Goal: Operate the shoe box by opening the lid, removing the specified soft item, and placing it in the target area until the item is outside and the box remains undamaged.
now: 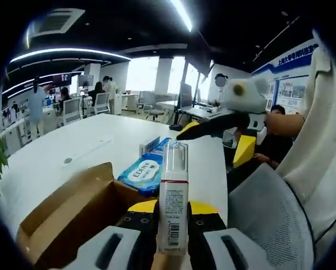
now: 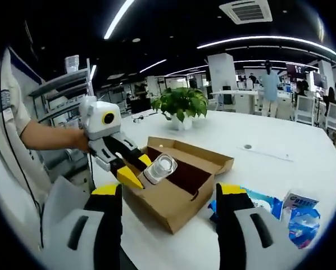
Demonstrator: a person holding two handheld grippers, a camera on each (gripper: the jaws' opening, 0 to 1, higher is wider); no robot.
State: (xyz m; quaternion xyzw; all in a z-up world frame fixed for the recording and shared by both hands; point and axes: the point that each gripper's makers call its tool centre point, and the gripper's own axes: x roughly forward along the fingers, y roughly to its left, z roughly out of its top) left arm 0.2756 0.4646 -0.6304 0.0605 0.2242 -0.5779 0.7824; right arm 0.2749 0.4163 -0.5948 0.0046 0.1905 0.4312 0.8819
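Observation:
A brown cardboard shoe box [image 1: 72,208] stands open on the white table, its flaps spread. My left gripper [image 1: 172,211] is shut on a white pump bottle [image 1: 173,185] with a clear cap, held upright above the box's near corner. In the right gripper view the same bottle [image 2: 159,167] hangs over the open box [image 2: 173,205], held by the left gripper [image 2: 135,169], which a person's hand carries. My right gripper [image 2: 169,194] stands wide open in front of the box with nothing between its fingers. The right gripper [image 1: 204,129] also hovers at the table's far side.
A blue wipes pack [image 1: 145,171] and a small blue-and-white carton [image 1: 150,146] lie beside the box on the table [image 1: 72,146]. A potted plant [image 2: 182,104] stands at the table's far end. A grey mesh chair [image 1: 269,214] is close by.

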